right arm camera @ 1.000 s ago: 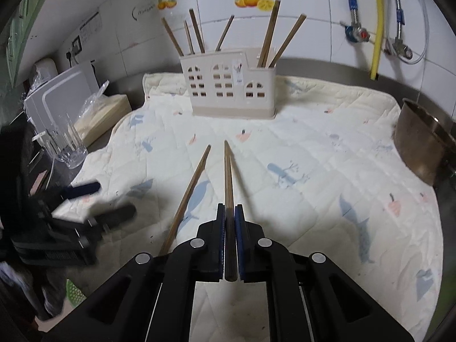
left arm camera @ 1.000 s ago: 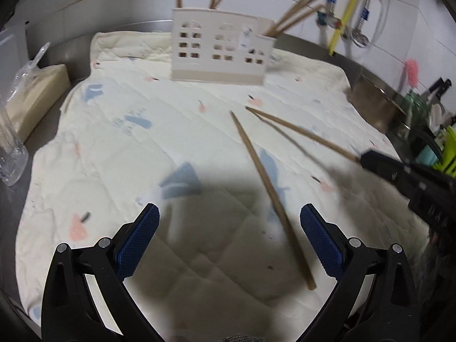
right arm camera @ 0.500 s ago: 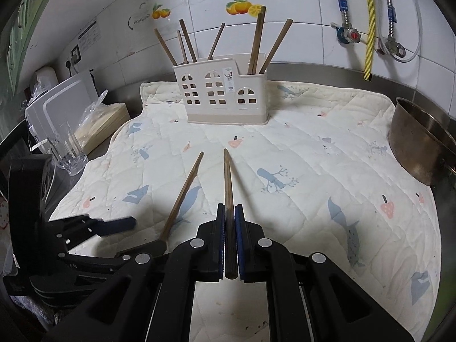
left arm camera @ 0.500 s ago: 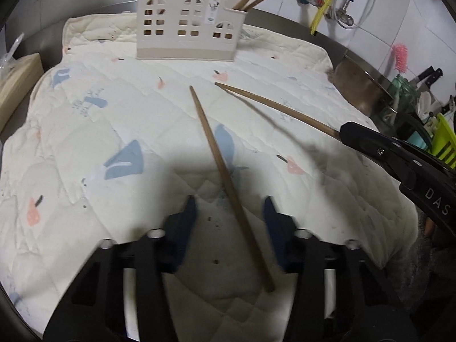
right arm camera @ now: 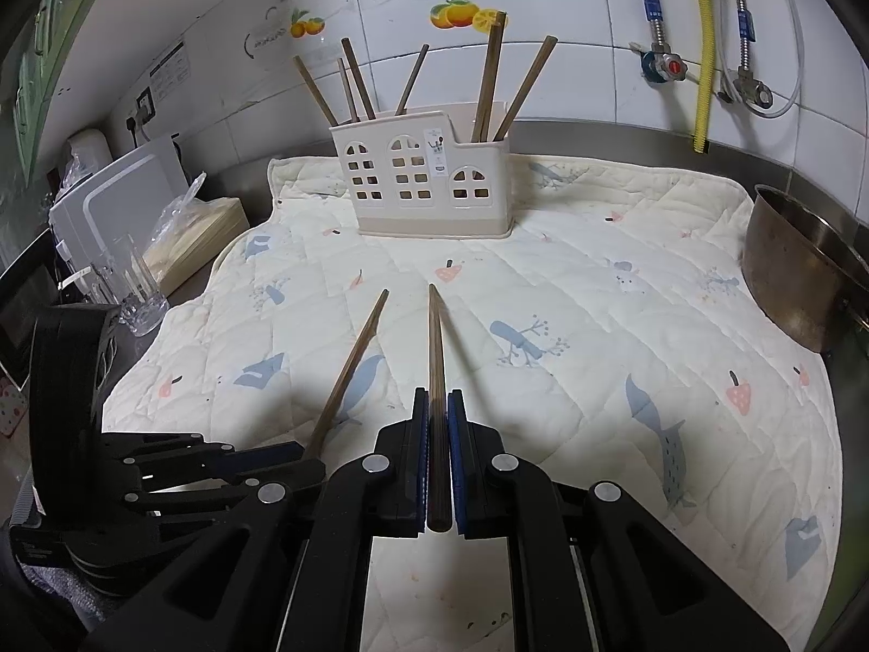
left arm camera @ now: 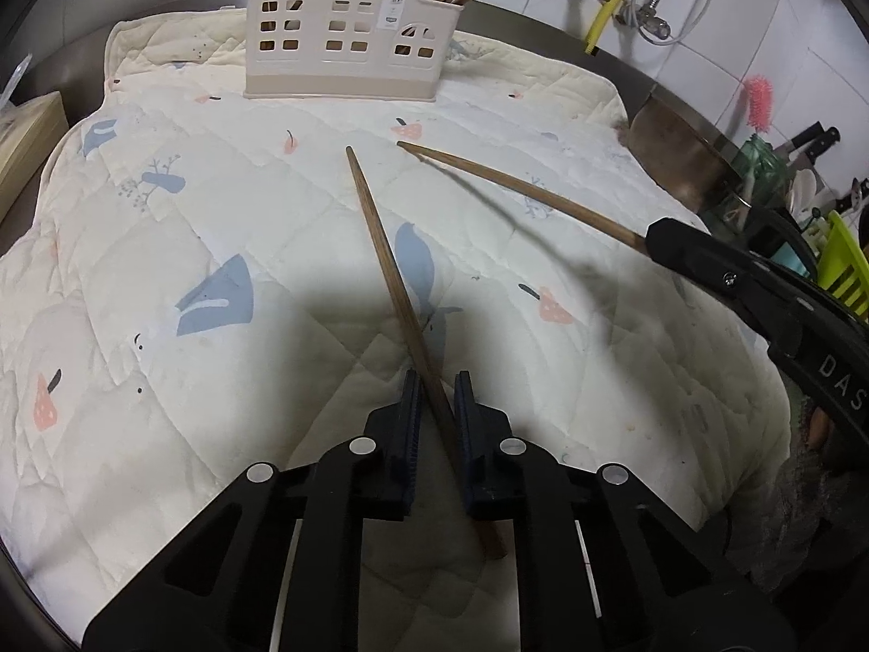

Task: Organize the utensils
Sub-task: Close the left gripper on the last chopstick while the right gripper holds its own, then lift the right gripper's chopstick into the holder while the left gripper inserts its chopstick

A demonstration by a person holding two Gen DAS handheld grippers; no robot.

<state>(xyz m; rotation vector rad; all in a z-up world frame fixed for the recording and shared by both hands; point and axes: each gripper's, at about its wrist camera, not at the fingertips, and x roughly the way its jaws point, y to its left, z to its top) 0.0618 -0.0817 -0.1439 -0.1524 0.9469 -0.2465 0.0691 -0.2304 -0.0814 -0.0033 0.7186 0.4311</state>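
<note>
Tiled kitchen; quilted printed mat point(left arm camera: 163, 250)

A home kitchen: white wall tiles point(right arm camera: 570, 81) carry fruit stickers point(right arm camera: 461, 13), braided hoses and a water valve point(right arm camera: 665, 65) hang above a steel table point(right arm camera: 597, 136), a metal bowl point(right arm camera: 787, 271) sits at its edge, and knives point(left arm camera: 814, 138) stand beside a green dish rack point(left arm camera: 847, 266).
</note>
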